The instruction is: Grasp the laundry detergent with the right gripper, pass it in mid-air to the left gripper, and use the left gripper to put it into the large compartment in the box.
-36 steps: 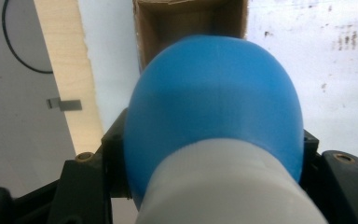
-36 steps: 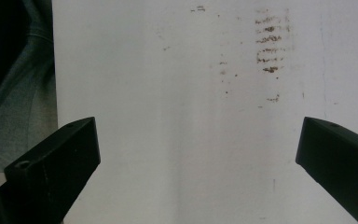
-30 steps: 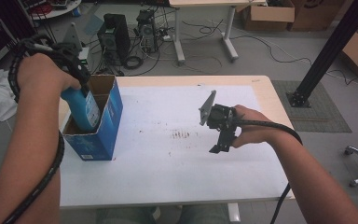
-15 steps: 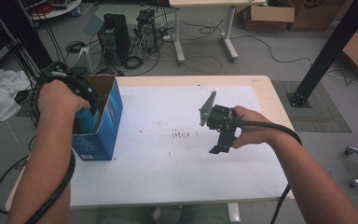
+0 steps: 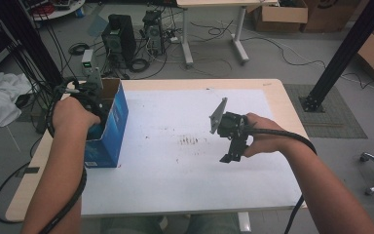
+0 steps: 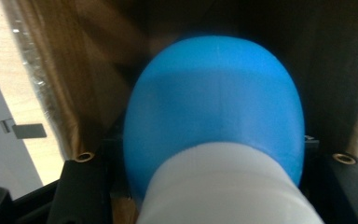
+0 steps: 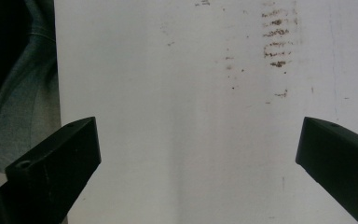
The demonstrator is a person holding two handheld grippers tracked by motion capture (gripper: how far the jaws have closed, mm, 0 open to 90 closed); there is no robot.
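An open blue cardboard box stands at the left of the table. My left gripper reaches down into it, shut on a rounded blue object with a white lower part; the jaws press it from both sides, and the box's brown inner walls surround it. In the high view the left hand covers the box's opening and the jaws are hidden inside. My right gripper hangs open over the white mat, nothing between its jaws. The right gripper looks straight down on the bare mat.
Brown smudges mark the mat's middle. The wooden table edge runs left of the box. Behind the table, computer towers and cables lie on the floor. A black post rises at the right; a white cloth lies at the left.
My left gripper has gone down into the blue box with the blue object, which stood above the rim a second ago. The right gripper has stayed where it was, open.
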